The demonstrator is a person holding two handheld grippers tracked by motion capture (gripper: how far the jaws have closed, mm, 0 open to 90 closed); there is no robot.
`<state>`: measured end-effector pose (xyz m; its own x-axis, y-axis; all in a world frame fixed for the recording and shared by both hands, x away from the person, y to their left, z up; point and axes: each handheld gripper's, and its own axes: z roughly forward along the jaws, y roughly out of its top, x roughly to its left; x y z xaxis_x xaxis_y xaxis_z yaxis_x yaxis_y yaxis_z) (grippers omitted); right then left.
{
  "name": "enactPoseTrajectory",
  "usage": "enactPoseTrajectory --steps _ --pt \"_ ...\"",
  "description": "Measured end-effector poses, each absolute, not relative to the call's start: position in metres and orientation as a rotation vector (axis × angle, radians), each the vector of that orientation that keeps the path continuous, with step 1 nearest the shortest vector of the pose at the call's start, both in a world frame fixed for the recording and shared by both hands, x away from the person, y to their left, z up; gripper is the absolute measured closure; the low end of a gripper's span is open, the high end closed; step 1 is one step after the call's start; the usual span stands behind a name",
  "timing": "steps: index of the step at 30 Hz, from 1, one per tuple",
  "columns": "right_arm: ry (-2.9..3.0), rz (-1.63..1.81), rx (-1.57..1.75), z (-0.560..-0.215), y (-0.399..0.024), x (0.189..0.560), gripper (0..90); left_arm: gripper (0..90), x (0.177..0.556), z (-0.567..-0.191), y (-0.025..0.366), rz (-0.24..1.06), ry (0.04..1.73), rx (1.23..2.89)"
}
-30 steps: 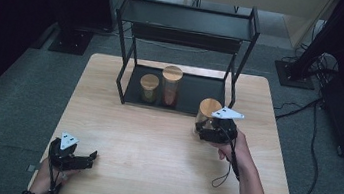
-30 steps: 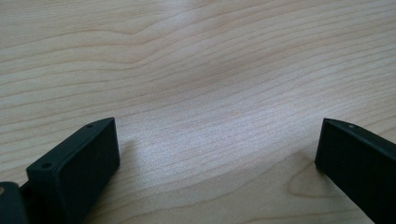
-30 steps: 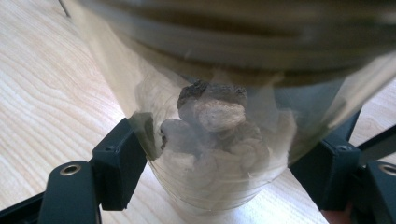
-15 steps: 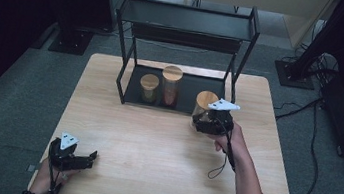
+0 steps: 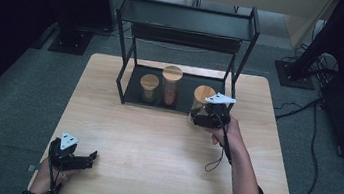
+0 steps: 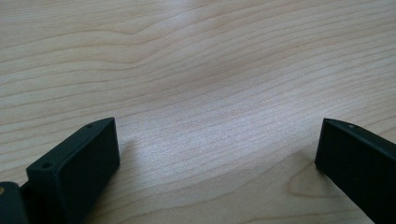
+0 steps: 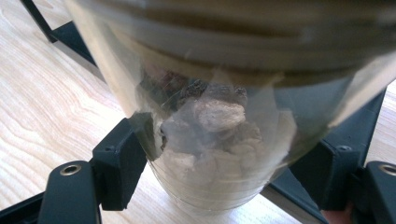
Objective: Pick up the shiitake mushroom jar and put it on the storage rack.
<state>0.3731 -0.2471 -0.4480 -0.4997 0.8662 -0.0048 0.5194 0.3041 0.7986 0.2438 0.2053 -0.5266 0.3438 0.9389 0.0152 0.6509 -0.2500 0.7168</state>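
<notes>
Two jars already on rack's lower shelf (image 5: pixel 181 107), centre frame. Third jar (image 5: pixel 203 97) upright, clamped in right gripper (image 5: pixel 197 118), just right of them at the shelf's front edge. Left gripper (image 5: pixel 87 159), lower left, gapes empty, well apart.

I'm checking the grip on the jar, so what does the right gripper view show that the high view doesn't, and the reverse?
The right gripper view alone shows the jar's pale lumpy contents behind the glass, and the black pads pressing its sides. The high view alone shows the black rack, two more jars on its base, a short jar and a tall jar, and the left gripper open near the table's front edge. Both show the right gripper shut on the held jar, with a wooden lid, beside the rack.
</notes>
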Motion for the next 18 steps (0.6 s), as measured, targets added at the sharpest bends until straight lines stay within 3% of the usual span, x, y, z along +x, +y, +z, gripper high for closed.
enactPoseTrajectory --steps 18 --pt "2.143 1.052 1.251 -0.451 -0.236 0.401 25.0 0.0 0.244 -0.527 0.205 0.602 1.384 1.995"
